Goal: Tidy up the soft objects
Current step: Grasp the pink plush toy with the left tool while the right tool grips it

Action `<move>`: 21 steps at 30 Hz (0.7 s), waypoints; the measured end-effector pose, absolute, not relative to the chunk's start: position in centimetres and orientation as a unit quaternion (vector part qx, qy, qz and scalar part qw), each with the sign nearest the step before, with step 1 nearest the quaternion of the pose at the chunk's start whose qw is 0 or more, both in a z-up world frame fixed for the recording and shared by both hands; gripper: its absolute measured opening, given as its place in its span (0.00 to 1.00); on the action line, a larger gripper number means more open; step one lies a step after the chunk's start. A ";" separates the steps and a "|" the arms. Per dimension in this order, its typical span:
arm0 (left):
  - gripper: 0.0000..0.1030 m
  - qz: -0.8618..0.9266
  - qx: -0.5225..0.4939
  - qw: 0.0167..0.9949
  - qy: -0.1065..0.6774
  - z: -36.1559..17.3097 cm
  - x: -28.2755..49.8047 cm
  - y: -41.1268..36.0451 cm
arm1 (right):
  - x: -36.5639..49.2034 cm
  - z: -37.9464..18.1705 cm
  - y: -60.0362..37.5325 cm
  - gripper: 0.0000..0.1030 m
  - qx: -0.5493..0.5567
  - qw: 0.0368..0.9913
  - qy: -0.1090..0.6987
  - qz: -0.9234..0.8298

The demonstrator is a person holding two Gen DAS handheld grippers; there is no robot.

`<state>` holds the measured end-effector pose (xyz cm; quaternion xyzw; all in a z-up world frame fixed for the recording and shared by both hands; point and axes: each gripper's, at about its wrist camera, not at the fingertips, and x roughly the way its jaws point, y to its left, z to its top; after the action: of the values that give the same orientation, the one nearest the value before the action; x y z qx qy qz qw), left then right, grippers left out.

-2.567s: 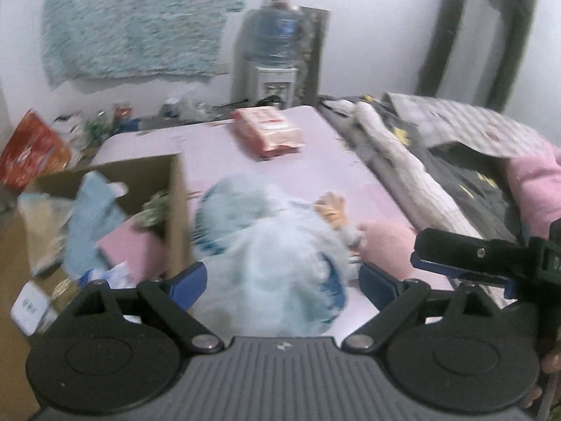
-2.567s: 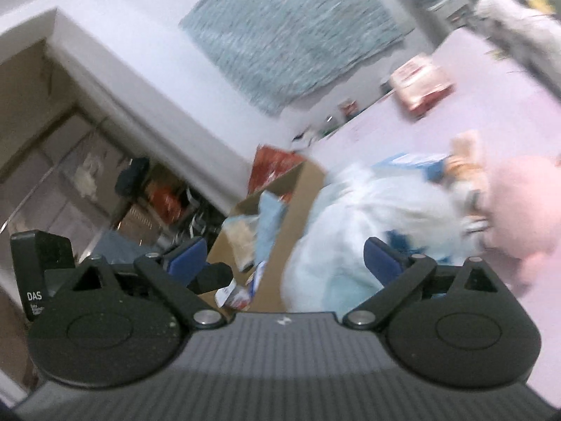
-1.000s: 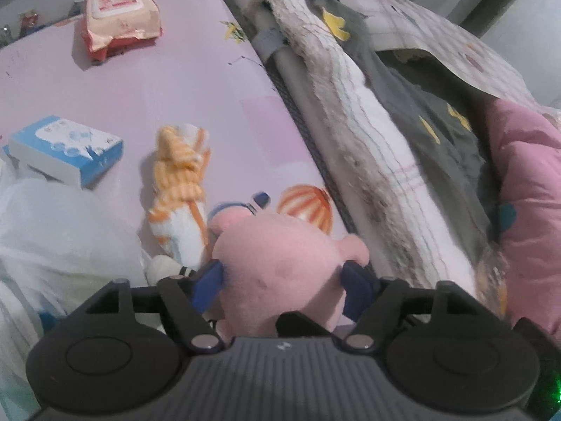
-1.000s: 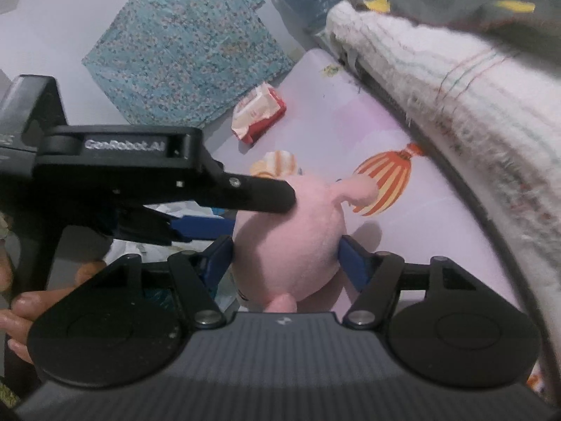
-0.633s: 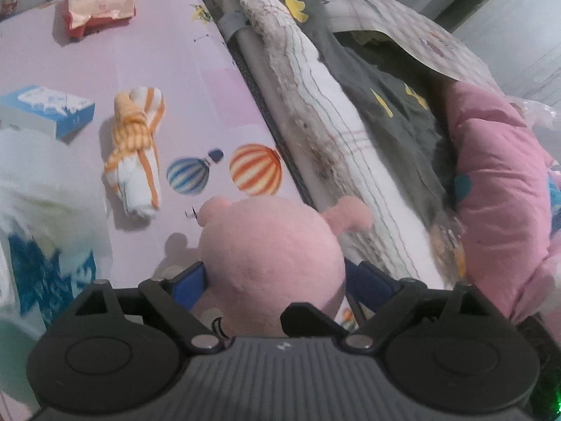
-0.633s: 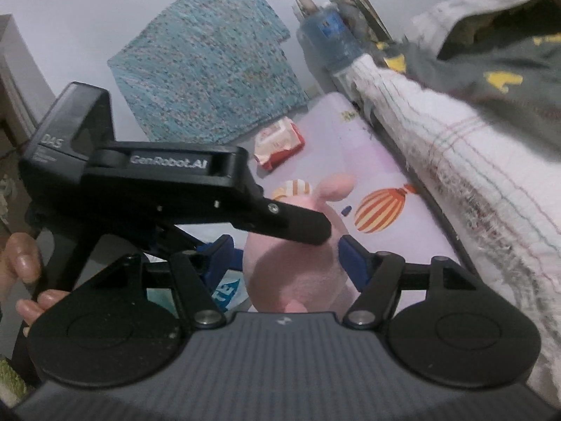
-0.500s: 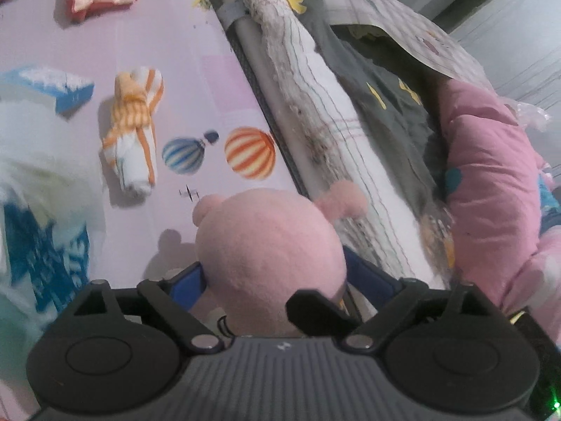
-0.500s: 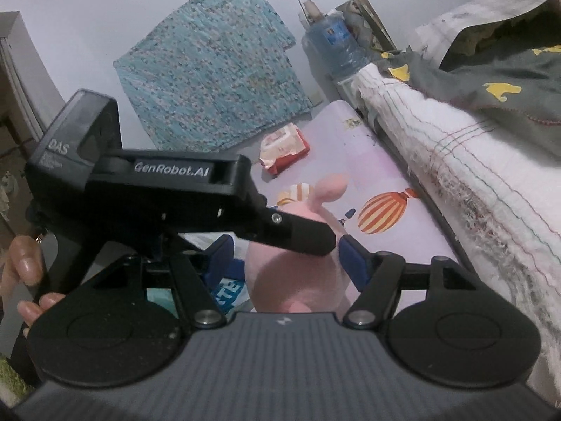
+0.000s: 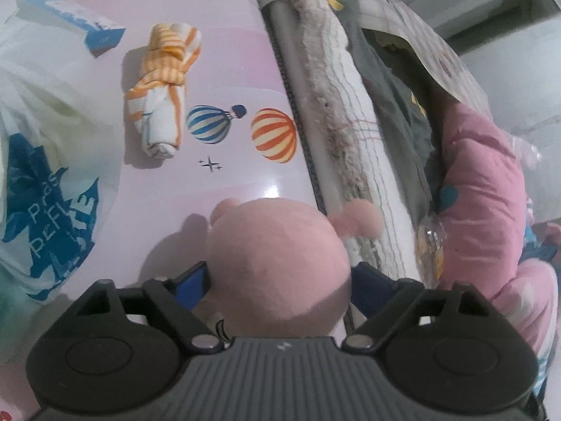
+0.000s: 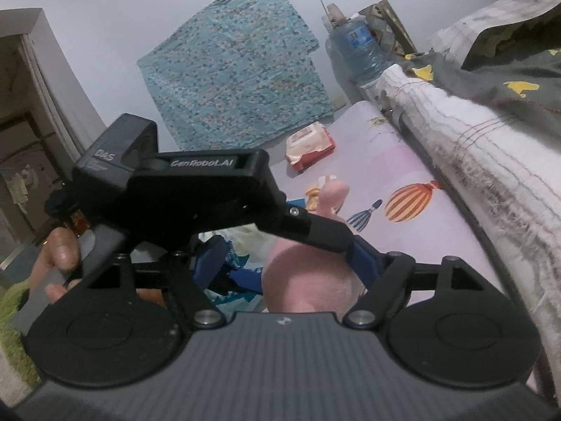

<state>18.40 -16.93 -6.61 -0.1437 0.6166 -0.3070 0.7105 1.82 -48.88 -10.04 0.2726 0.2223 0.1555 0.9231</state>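
Observation:
A pink plush toy [image 9: 280, 263] hangs just above the pink balloon-print mat [image 9: 228, 52], its ears pointing away from me. My left gripper [image 9: 278, 277] has both blue pads against the toy's sides, and its jaws are closing on it. In the right wrist view the same toy [image 10: 305, 280] sits between my right gripper's [image 10: 287, 249] fingers. Those jaws are opening, and the left pad stands clear of the plush. The left gripper's black housing [image 10: 196, 182] crosses in front, held by a hand [image 10: 59, 256].
An orange-striped rolled cloth [image 9: 161, 87], a blue box [image 9: 80, 24] and a white bag with blue print [image 9: 45, 175] lie on the mat. A wipes pack [image 10: 310, 147] sits farther back. Rolled bedding [image 9: 350, 105] and a pink quilt [image 9: 491, 193] border the right side.
The plush has come away from the striped cloth toward me, carried in the left gripper. The right gripper's pads, earlier tight on the plush, have spread apart.

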 end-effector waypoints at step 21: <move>0.79 -0.308 -0.148 0.710 0.616 -6.8 18.2 -17.2 | 2.5 -13.8 -50.8 0.66 0.358 0.879 0.277 0.150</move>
<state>18.24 -17.22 -6.82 -0.1477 0.6156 -0.3082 0.7101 2.55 -50.81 -13.78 0.3578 0.2772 0.1496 0.8790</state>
